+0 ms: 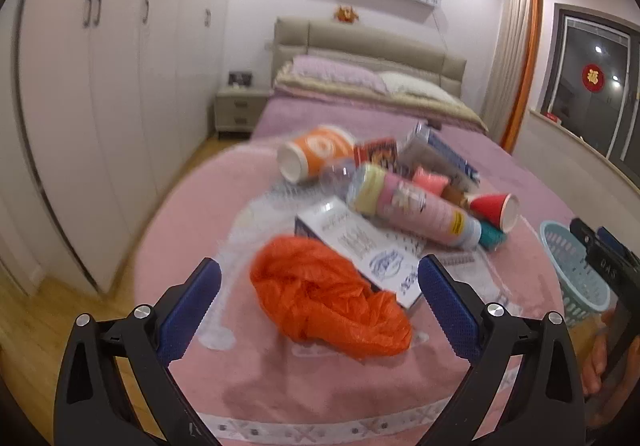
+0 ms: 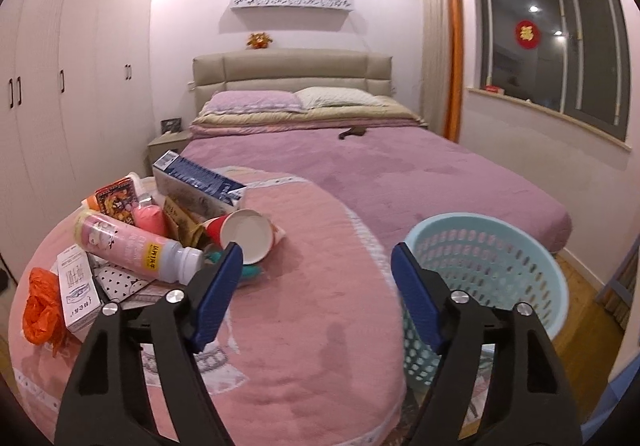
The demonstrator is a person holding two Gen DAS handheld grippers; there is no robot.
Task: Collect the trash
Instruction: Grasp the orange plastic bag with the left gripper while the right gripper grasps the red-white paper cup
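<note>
1. On the pink blanket at the foot of the bed, the trash lay heaped and nothing had yet been lifted — the step in hand looked like the first pick, with the left gripper lined up on the crumpled orange plastic bag.
2. Its jaws stood wide apart, one on either side of the bag, holding nothing; I could not tell whether they touched the blanket.
3. The next move, by my judgement, called for lowering the jaws around the bag and pinching a fold firmly, since thin crumpled plastic slips and springs back.
4. The right gripper had its jaws partly open and empty, aimed over bare blanket between the pile and the pale blue perforated basket.
5. That basket stood on the floor just beside the bed's corner — the likely place for the trash, well apart from the bag.
6. Behind the bag, touching it, lay a white carton; closing carelessly could catch its corner.
7. Further back lay a pink bottle on its side, a red paper cup, an orange paper cup, a blue-and-white box and a clear plastic bottle, all crowded together.
8. A hand showed at the left view's right edge.
</note>
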